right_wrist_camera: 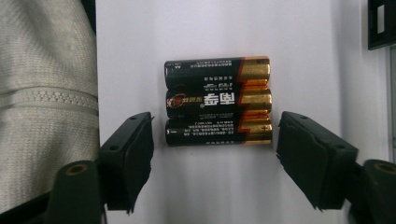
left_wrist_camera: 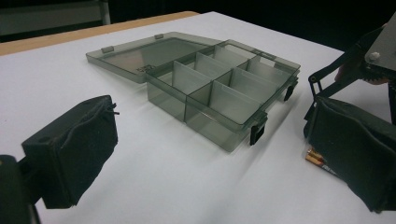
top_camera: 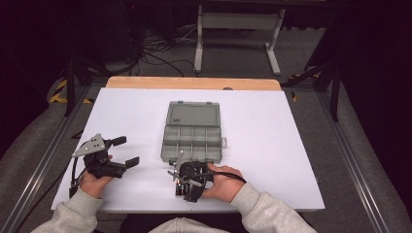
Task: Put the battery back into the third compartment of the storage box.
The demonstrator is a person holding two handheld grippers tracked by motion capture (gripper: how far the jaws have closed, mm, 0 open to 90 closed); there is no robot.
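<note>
A shrink-wrapped pack of three black and gold AA batteries (right_wrist_camera: 218, 101) lies flat on the white table. My right gripper (right_wrist_camera: 217, 140) stands over it with one jaw at each end of the pack. A strip of table shows on both sides, so the pads touch nothing and it is open. In the high view this right gripper (top_camera: 187, 190) sits near the front edge, just in front of the box. My left gripper (top_camera: 125, 151) rests at the left, open and with nothing in it. From the left gripper view (left_wrist_camera: 210, 128) a gold edge of the batteries (left_wrist_camera: 315, 157) peeks out behind its right jaw.
A grey see-through compartment box (top_camera: 163, 145) stands mid-table with its lid (top_camera: 193, 114) laid open at the back; its compartments (left_wrist_camera: 187, 79) hold nothing. Black latches (left_wrist_camera: 258, 132) hang on its front wall. A grey zipped sleeve (right_wrist_camera: 46, 93) lies left of the batteries.
</note>
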